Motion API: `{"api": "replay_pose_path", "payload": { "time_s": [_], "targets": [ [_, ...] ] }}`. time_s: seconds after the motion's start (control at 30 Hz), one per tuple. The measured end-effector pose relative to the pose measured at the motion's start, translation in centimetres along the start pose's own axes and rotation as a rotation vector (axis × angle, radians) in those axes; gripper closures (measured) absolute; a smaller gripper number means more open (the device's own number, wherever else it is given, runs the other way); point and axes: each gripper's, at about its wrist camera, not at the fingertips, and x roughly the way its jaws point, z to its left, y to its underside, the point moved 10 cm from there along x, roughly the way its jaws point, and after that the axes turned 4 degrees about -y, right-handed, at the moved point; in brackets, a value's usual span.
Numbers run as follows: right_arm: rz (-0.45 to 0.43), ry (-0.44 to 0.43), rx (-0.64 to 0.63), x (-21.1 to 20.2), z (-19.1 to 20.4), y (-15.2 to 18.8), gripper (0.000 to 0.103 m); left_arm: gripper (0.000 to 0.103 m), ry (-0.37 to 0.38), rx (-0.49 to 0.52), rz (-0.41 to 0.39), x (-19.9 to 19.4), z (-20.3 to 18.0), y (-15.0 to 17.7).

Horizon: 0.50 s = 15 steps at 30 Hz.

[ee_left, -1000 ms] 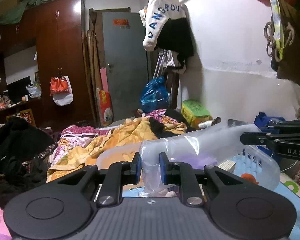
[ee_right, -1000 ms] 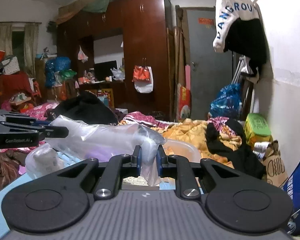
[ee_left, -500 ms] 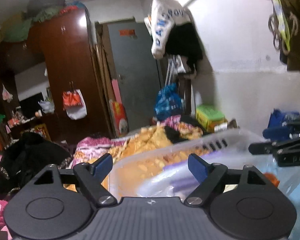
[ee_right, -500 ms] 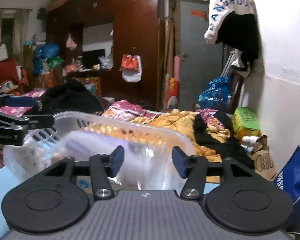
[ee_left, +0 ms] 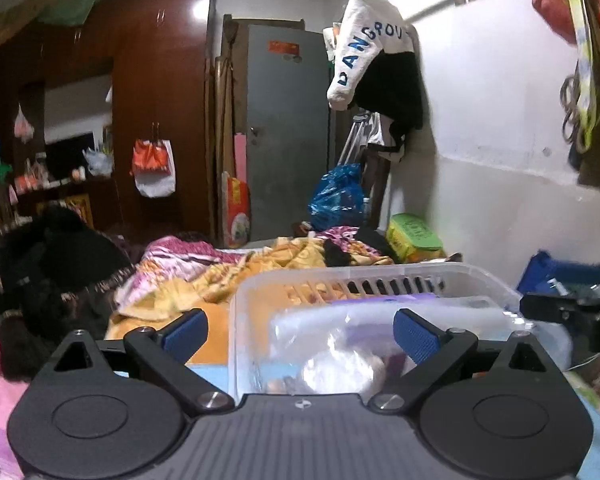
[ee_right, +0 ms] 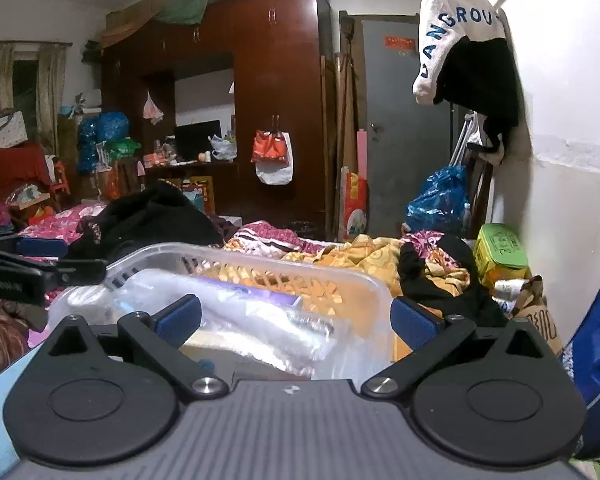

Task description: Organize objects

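A clear plastic bag [ee_left: 340,344] with something purple inside lies in a translucent slotted basket [ee_left: 340,276]. The basket stands on a light blue surface [ee_left: 204,370]. My left gripper [ee_left: 300,332] is at the basket's near left end. Its jaws are opening wide, and the bag lies between them untouched. My right gripper [ee_right: 296,320] is at the basket's [ee_right: 260,252] right end, jaws also opening. The bag [ee_right: 260,320] rests between the blue pads, which do not press on it. Each gripper shows at the edge of the other's view, the right one [ee_left: 556,288] and the left one [ee_right: 44,260].
Behind the basket lies rumpled orange and pink bedding [ee_left: 220,276]. A heap of black clothes [ee_left: 48,256] sits at the left. By the white wall on the right are a green box [ee_right: 500,256] and a blue bag [ee_right: 592,344]. A dark wardrobe and grey door stand at the back.
Both grippers were shut on the ends of the plastic bag, holding it above the basket. They have opened, and the bag now lies in the basket.
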Motion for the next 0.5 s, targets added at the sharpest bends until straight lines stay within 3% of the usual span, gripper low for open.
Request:
{"api": "replay_pose_path", "payload": {
  "time_s": [0.1,0.2,0.27,0.4,0.5],
  "targets": [
    [-0.01,0.015,0.008,-2.0,0.6,0.1,0.0,0.003,0.042,-0.02,0.003,-2.3,0.2,0.7],
    [-0.044,0.171,-0.014,-4.6,1.1,0.6,0.0,0.003,0.071,-0.052,0.036,-4.4,0.0,1.7],
    [-0.06,0.204,-0.028,-7.0,2.5,1.1,0.0,0.003,0.091,-0.072,0.023,-6.4,-0.3,2.2],
    [-0.067,0.105,0.04,-12.3,5.4,2.7,0.0,0.003,0.094,-0.026,-0.069,-11.6,-2.0,3.1],
    [-0.135,0.063,0.074,-15.6,6.9,4.0,0.0,0.003,0.158,-0.016,-0.107,-15.5,-3.7,4.2]
  ]
}}
